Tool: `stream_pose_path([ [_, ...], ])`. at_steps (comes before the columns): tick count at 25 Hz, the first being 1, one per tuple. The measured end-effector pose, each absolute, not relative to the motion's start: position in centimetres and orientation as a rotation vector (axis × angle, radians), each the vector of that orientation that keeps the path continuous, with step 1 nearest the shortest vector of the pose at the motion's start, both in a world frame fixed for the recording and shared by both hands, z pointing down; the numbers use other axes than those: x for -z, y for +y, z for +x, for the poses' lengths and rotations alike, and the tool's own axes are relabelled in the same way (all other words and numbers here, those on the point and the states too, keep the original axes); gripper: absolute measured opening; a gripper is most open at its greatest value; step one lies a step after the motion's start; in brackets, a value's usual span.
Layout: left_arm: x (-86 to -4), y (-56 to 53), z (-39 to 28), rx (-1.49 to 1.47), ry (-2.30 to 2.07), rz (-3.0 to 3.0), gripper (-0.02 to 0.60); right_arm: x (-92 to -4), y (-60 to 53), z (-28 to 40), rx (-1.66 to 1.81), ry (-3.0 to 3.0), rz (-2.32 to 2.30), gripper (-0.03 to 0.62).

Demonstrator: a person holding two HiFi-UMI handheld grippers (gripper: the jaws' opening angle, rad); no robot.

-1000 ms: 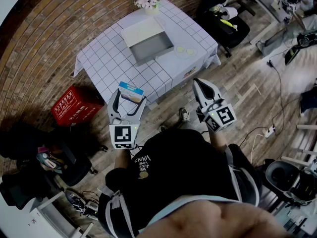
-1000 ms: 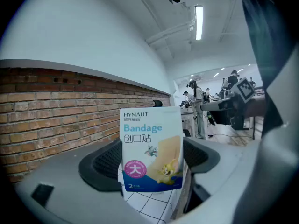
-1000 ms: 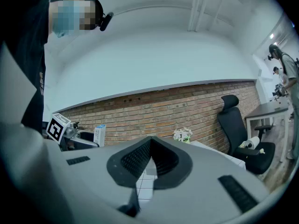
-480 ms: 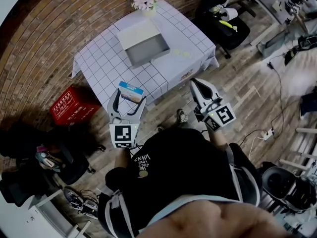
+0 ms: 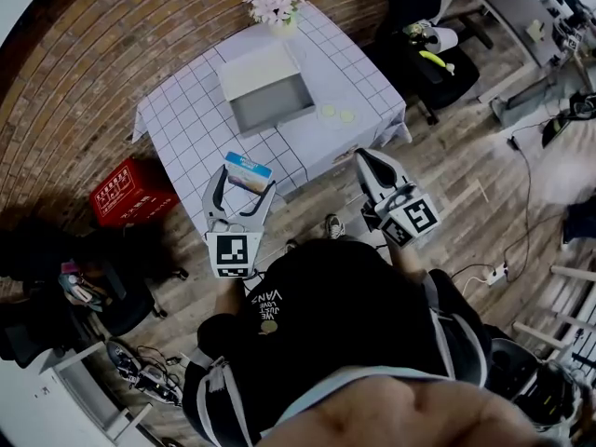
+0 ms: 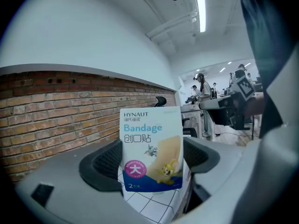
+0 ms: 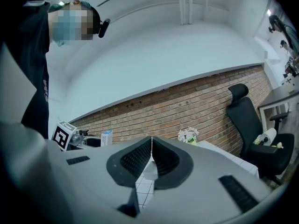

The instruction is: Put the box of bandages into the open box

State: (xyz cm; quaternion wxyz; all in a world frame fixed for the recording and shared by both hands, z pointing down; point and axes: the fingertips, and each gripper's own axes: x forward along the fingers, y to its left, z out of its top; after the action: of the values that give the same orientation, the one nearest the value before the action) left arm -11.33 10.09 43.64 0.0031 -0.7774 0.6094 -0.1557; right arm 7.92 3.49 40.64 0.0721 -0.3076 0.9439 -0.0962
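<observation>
Over by the brick wall (image 7: 187, 106), the person stands at the near edge of a low table (image 5: 191, 128) draped in a white checked cloth, a gripper in each hand. The left gripper (image 5: 244, 182) has its jaws spread about as wide as the box of bandages (image 5: 247, 172) and pressed against both its sides, so the box stands upright between the pads, printed front facing back along the gripper (the word "Bandage" is easy to read there). Held this way, the box hangs in the air above the near edge of the cloth, touching nothing but the jaws.

The open box (image 5: 272, 103) sits farther in on the table, grey inside with a pale flap on its far side, well apart from the bandages. Beyond it, at the far corner, is a small bunch of pale flowers (image 5: 273, 3).

The right gripper (image 5: 366, 159) points toward the table's right near corner, its two dark ribbed pads pressed flat together with nothing between them. A red crate (image 5: 126, 192) rests on the floor left of the table, and a black chair (image 5: 428, 59) stands off to the right.
</observation>
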Motion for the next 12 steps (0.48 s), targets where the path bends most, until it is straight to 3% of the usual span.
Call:
stream_pose_path([
  [12,-44.5,6.6,-8.4,0.509,2.071,-2.346,0.41,-41.6,-1.8,10.2,0.358,2.907,-0.75,0.005],
])
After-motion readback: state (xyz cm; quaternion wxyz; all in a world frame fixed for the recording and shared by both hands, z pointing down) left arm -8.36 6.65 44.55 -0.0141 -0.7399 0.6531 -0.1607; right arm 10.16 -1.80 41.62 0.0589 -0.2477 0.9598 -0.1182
